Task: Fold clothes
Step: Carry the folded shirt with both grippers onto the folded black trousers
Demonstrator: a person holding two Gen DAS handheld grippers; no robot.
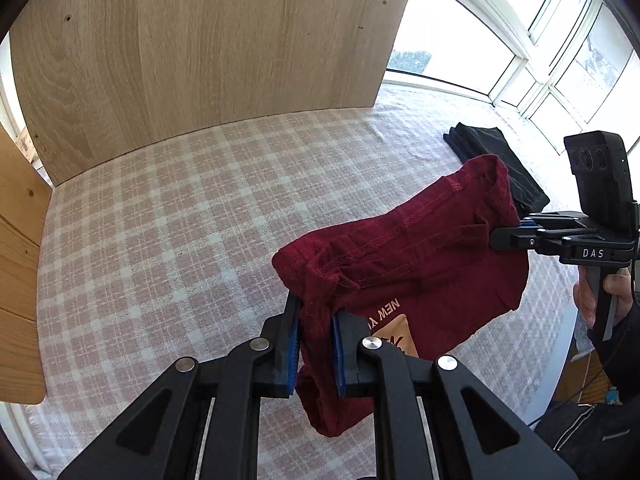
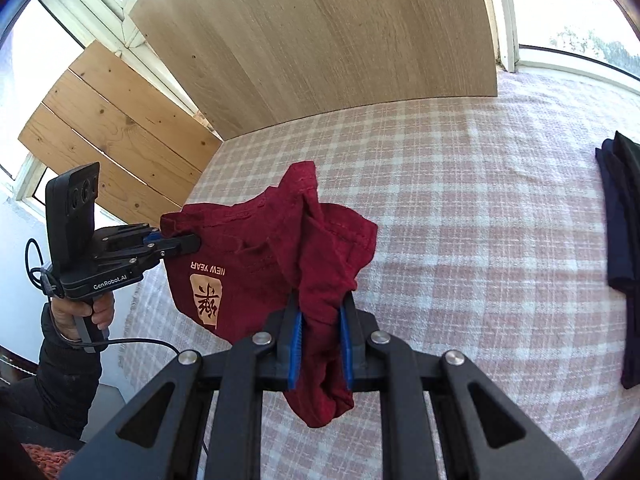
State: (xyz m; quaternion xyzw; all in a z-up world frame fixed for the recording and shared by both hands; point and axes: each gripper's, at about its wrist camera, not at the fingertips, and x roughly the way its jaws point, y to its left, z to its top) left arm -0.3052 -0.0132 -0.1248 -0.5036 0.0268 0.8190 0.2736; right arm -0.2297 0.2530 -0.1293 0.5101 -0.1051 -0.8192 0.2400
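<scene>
A dark red T-shirt (image 1: 404,264) with a "NEW YEAR" print hangs bunched between my two grippers, above the checked table cover. My left gripper (image 1: 316,312) is shut on one bunched end of it. My right gripper (image 2: 322,308) is shut on the other end (image 2: 320,264). The right gripper also shows in the left wrist view (image 1: 500,236), at the shirt's far right. The left gripper also shows in the right wrist view (image 2: 188,242), at the shirt's left edge. The print (image 2: 206,300) faces the right wrist camera.
A pink-and-white checked cloth (image 1: 180,216) covers the table. Folded dark garments (image 1: 496,160) lie at the far right, also seen in the right wrist view (image 2: 624,240). A wooden board (image 1: 208,40) stands at the back. Windows (image 1: 480,40) are behind.
</scene>
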